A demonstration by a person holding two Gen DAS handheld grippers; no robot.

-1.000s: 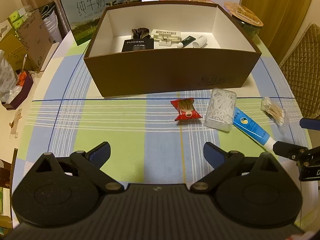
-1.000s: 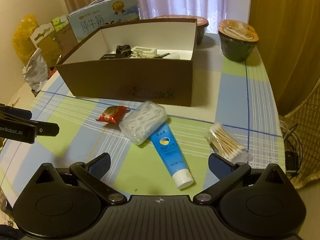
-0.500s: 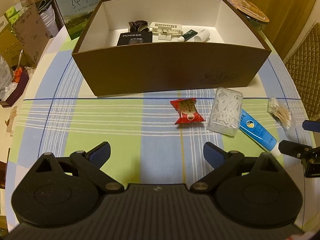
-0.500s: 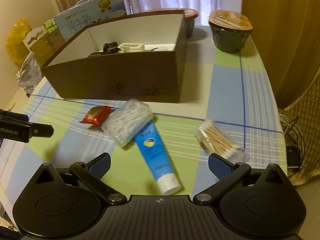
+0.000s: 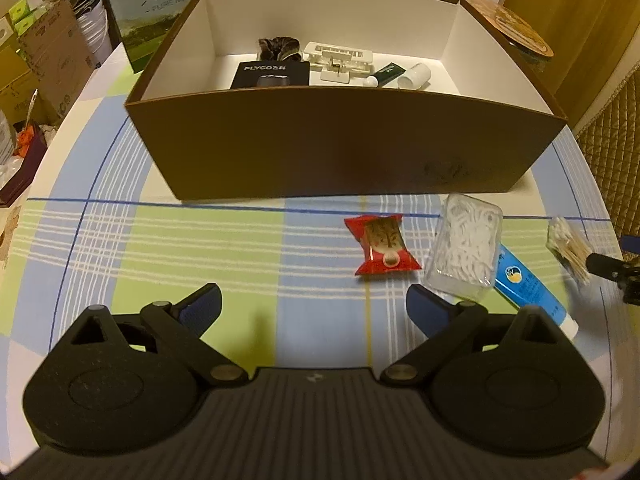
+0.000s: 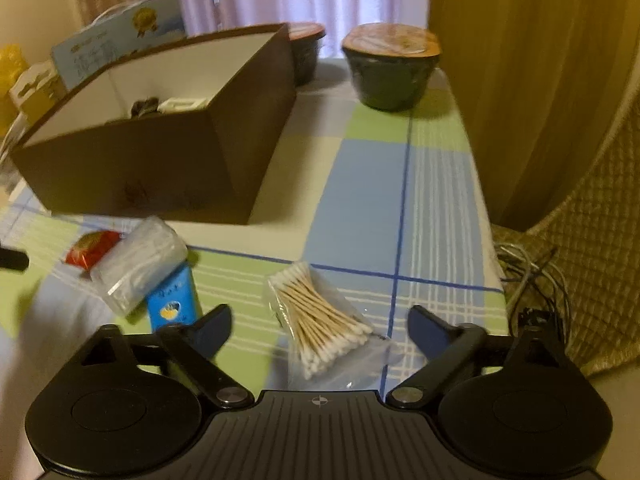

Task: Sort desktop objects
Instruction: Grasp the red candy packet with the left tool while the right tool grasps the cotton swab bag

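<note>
Change: right tongs now over the cotton-swab bag, jaws closing around it, pads not yet touching; a pickup looks imminent.

Left tongs: open, empty.

On desk, left to right:
- red snack packet, 1
- clear floss-pick box, 1
- blue tube, 1
- swab bag, 1

Brown box: several items inside.
</note>
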